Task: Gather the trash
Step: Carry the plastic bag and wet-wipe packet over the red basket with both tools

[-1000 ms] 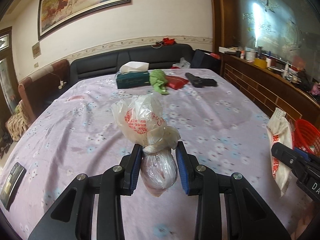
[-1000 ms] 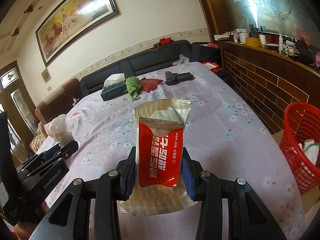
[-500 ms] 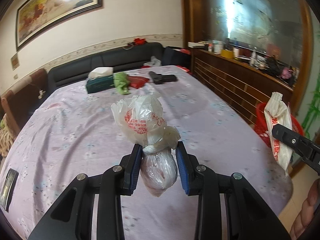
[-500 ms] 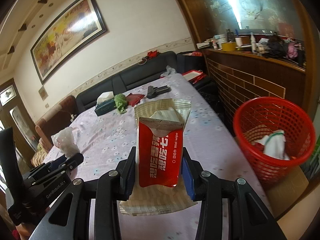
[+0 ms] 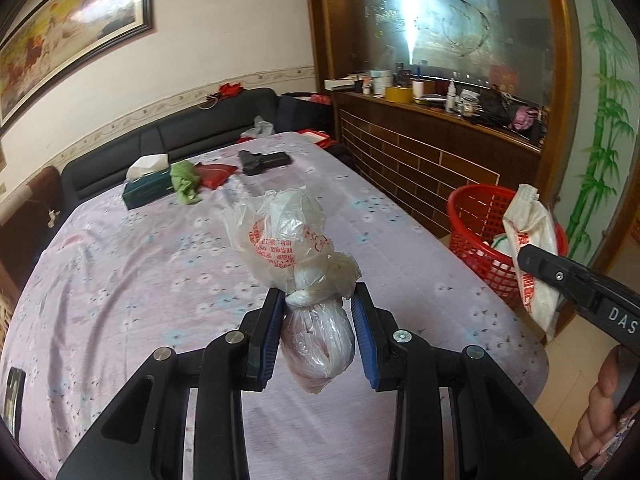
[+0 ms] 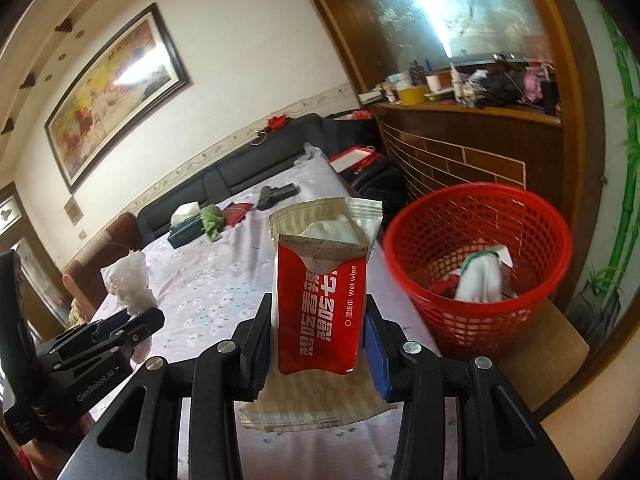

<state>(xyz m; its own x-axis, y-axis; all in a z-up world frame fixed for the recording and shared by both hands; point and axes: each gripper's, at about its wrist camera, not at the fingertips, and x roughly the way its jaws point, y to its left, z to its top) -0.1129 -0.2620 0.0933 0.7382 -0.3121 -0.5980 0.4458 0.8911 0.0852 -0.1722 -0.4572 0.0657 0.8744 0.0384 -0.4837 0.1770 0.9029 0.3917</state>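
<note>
My left gripper point(image 5: 318, 300) is shut on a knotted clear plastic bag point(image 5: 288, 240) with red print, held up above the flowered table point(image 5: 120, 272). Beside the table's right edge, my right gripper point(image 6: 318, 316) is shut on a red and white wet wipe packet point(image 6: 320, 292), torn open at the top. A red mesh basket point(image 6: 480, 216) stands on a cardboard box to the right of the packet, with white and red trash inside. From the left wrist view the basket point(image 5: 476, 216) and the packet point(image 5: 532, 240) sit at the right. The bag point(image 6: 128, 280) shows at the left of the right wrist view.
At the table's far end lie a green tissue box point(image 5: 148, 188), a green cloth point(image 5: 185, 182), a red pouch point(image 5: 214, 172) and a black case point(image 5: 262, 160). A dark sofa point(image 5: 180, 136) runs behind it. A cluttered wooden counter point(image 5: 432, 120) lines the right side. A phone point(image 5: 12, 396) lies at the near left.
Both grippers have swung to the right along the table with their loads still gripped. The red basket has come fully into both views and now stands close beside the packet.
</note>
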